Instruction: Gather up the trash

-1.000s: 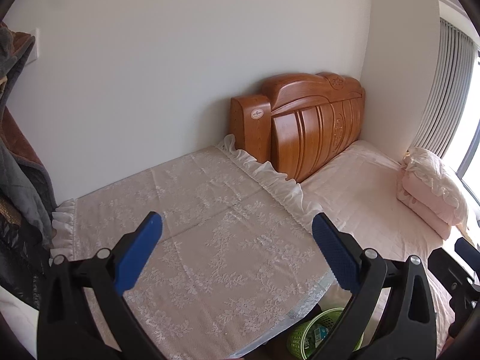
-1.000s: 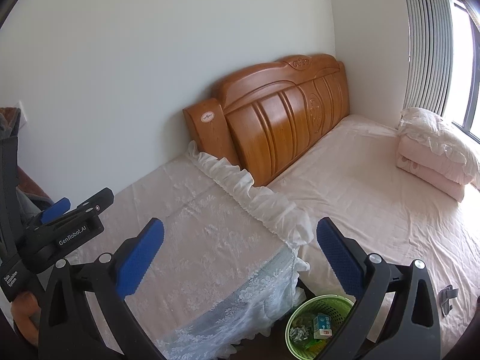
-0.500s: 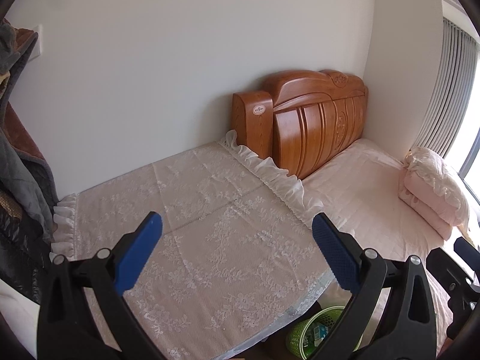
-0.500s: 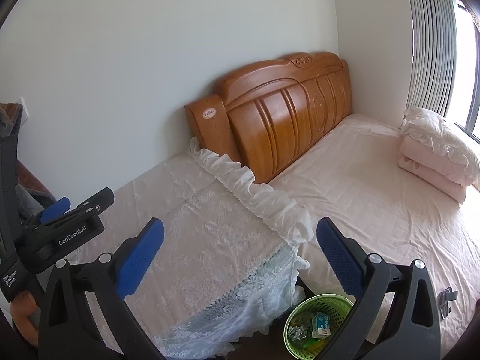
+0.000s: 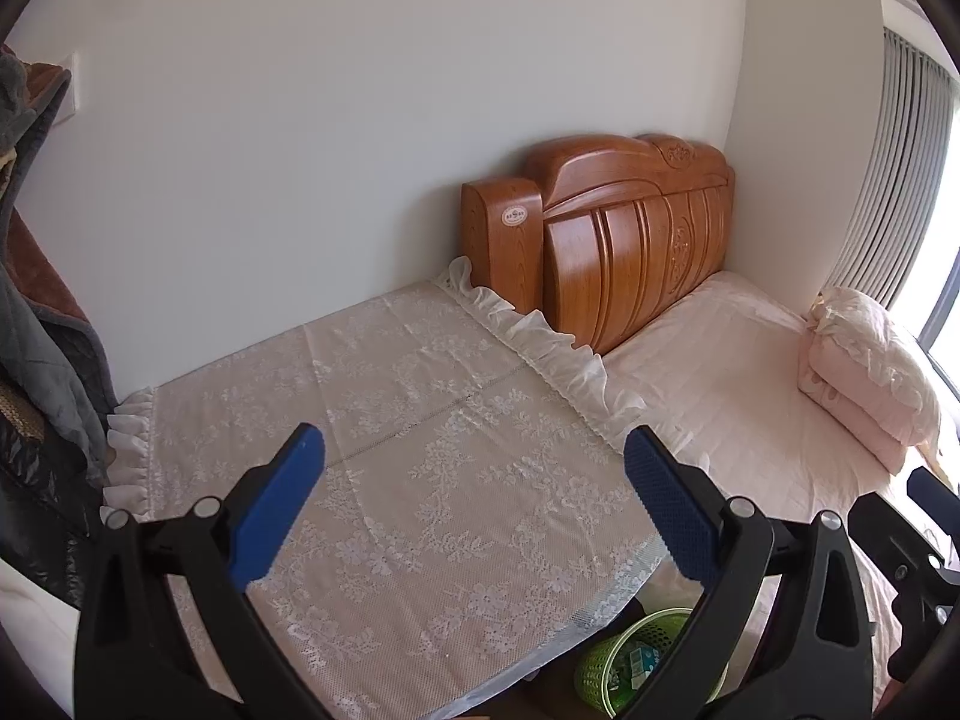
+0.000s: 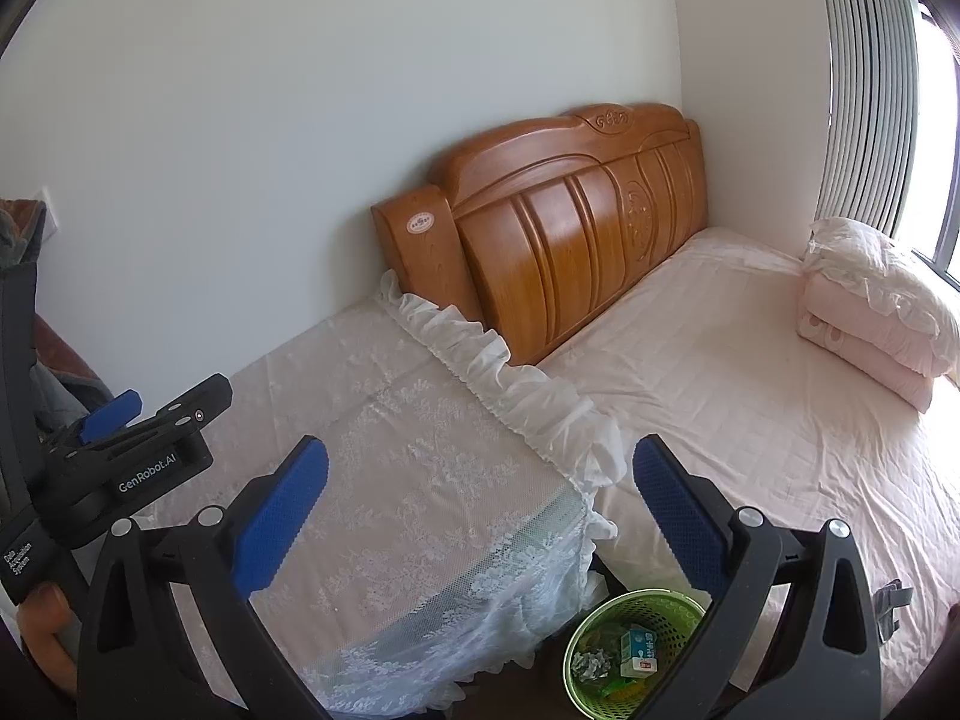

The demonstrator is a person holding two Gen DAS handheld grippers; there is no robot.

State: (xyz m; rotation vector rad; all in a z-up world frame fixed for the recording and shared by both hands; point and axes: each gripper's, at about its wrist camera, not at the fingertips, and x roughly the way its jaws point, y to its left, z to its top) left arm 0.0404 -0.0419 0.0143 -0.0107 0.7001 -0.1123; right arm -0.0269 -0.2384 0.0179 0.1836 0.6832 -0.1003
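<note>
My left gripper [image 5: 474, 510] and right gripper [image 6: 480, 516] both gape wide, gripping nothing, above the lace-covered table [image 6: 420, 480]. The green bin [image 6: 636, 648] holding trash sits near, low right, between table and bed [image 6: 750, 408].

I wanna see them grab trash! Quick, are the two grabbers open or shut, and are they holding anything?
Left gripper: open, holding nothing.
Right gripper: open, holding nothing.
</note>
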